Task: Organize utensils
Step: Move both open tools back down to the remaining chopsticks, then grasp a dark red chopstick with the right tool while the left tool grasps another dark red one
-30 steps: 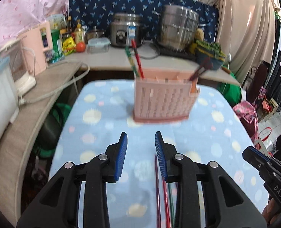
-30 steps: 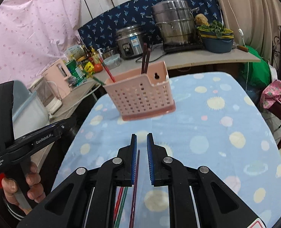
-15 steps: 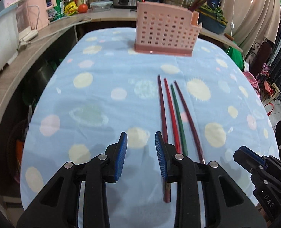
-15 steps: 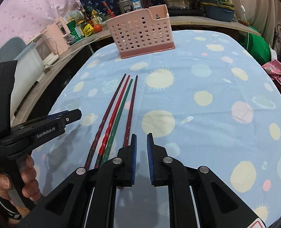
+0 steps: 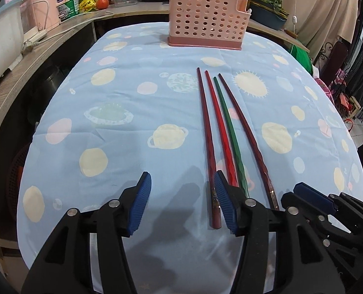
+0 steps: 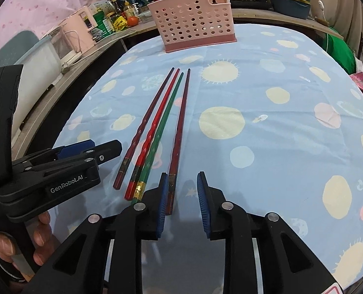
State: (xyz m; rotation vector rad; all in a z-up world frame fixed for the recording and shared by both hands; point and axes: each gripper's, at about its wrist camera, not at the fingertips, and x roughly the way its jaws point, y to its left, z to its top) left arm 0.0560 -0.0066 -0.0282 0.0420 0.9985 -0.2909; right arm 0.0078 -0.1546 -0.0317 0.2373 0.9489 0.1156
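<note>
Your four slim chopsticks (image 5: pixel 226 132), two maroon, one red, one green with twisted gold-banded grips, lie side by side on the worktop (image 5: pixel 122 122) before the pink basket (image 5: pixel 207 20), while both grippers' fingers (image 5: pixel 142 201), left (image 5: pixel 181 202) and right (image 6: pixel 181 202), have just been opening, holding nothing.

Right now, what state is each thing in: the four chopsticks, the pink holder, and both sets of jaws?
Four chopsticks: flat on the cloth, side by side, none gripped.
Pink holder: upright at the table's far end; contents hard to tell.
Left gripper: jaws open, just been widening, nothing between them; one pad beside the leftmost chopstick's end.
Right gripper: jaws open, just been widening, nothing between them; rightmost chopstick's end at one pad.
</note>
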